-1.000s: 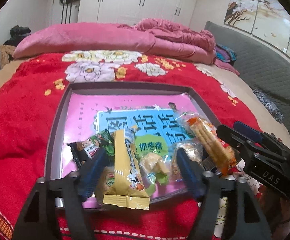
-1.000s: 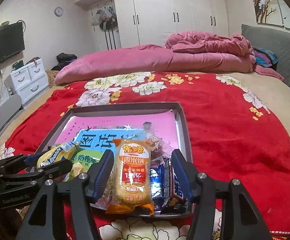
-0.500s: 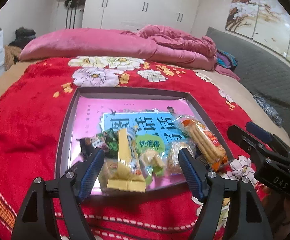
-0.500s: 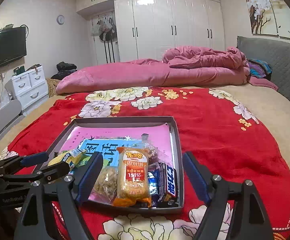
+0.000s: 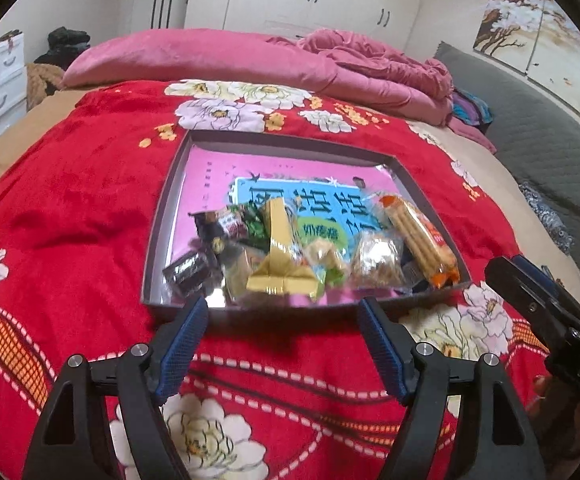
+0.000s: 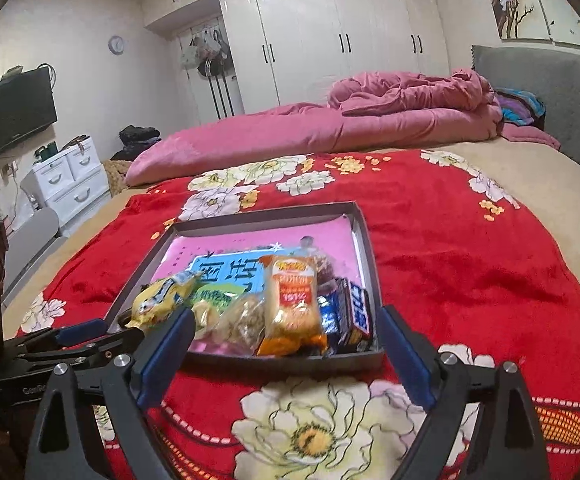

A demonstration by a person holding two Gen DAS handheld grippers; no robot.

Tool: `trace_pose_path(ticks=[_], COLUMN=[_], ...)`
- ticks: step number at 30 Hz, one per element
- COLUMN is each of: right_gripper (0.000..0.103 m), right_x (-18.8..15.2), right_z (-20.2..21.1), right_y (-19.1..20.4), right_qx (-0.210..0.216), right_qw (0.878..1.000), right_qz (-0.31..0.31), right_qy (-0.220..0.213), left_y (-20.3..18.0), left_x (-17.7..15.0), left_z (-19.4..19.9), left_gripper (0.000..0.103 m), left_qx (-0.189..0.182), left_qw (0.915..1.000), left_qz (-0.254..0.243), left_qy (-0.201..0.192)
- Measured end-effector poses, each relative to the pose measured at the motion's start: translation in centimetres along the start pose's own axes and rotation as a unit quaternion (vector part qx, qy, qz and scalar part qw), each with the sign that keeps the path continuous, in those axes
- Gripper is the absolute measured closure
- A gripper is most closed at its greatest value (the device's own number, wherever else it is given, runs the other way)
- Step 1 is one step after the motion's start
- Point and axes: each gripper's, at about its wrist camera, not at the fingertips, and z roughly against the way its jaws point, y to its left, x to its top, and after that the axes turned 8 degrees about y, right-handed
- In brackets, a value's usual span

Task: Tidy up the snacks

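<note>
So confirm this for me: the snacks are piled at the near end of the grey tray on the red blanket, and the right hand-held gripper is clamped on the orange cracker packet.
Wrong on one point. In the right wrist view the right hand-held gripper holds nothing: its jaws are opening, short of the grey tray, and the orange cracker packet lies free in it. The snacks are indeed piled at the near end, on the red blanket.

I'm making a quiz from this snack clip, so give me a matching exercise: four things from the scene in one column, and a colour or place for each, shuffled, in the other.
Things:
1. rice cracker pack
2. yellow snack bag
3. dark candy bar
4. blanket

Descriptions:
A. red with flowers, under the tray
B. at the tray's right wall
C. orange wrapper, middle of the near row
D. at the left end of the near row, in the right wrist view

Pairs: 1-C, 2-D, 3-B, 4-A
</note>
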Motion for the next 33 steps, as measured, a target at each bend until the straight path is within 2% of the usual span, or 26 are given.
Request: trace_pose_path(ticks=[7,13,20,33], right_gripper=[0.005,0.005,0.004,0.004], right_x=[-1.6,-3.0,-3.7,-3.8], right_z=[0.3,1.0,2.4,2.0], right_y=[0.3,0.6,1.8,1.8], right_qx=[0.001,-0.023,-0.04,-0.044], right_qw=[0.999,0.998,0.998,0.997], right_qz=[-0.007,-0.011,0.011,0.015], right_qy=[0.036,0.064,0.053,0.063], left_y=[-0.6,-0.7,-0.4,0.1], left_x=[-2.1,-3.8,-4.5,-4.1], left_z=[0.9,1.9,2.4,1.8], left_gripper=[0.025,0.025,0.025,0.025], left_qx=[0.0,0.007,0.005,0.009], left_qw=[0.9997,0.9993,0.9993,0.9991], left_qz=[-0.013,-0.012,-0.01,0.001], left_qy=[0.022,0.034,0.037,0.042])
